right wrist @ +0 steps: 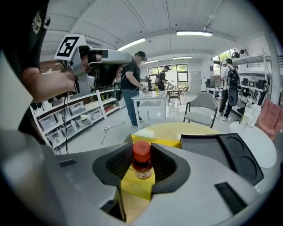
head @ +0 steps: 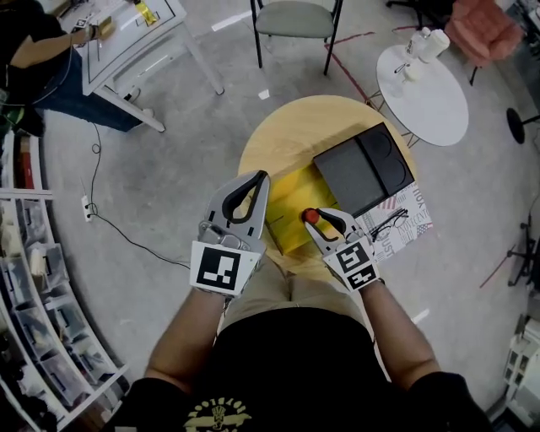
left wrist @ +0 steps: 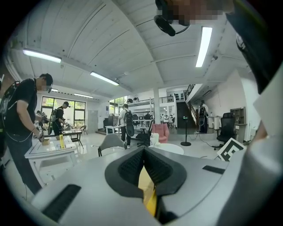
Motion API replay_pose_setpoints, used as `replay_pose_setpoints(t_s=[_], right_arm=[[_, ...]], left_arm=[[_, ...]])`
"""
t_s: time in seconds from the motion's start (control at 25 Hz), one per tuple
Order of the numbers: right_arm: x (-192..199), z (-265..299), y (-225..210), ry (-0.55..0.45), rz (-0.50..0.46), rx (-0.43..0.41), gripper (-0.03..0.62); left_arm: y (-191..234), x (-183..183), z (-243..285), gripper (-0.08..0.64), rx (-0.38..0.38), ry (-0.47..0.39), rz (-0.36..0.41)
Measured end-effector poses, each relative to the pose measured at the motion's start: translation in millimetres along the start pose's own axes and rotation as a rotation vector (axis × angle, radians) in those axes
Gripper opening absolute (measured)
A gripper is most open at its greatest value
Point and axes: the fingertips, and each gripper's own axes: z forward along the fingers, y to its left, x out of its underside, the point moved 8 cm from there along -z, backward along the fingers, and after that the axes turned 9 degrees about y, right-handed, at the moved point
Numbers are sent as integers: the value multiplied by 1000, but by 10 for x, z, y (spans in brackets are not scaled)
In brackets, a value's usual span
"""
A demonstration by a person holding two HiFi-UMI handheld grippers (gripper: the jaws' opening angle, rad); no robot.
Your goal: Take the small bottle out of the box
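Note:
A small bottle with a red cap and amber body sits between the pads of my right gripper, which is shut on it. In the right gripper view the bottle stands upright in that gripper, just above the open yellow box. The yellow box lies at the near edge of the round wooden table. My left gripper is raised at the box's left side, its tips together with nothing in them.
A black moulded tray lies right of the yellow box, on a printed sheet. Beyond stand a white round table, a grey chair and a white work table with a person at it. Shelves line the left.

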Motion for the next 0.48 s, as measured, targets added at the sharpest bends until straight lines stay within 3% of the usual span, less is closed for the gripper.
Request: replay_pose_setpoints(t_s=[0.24,0.48], right_arm=[[-208,-320,71,-9,-24,17,141],[-451,-634,79,-46,-79,24,141]], left_arm=[[87,-108,-171,15,-52,26,5],[73,-315,-209,15,-67,-19,-49]])
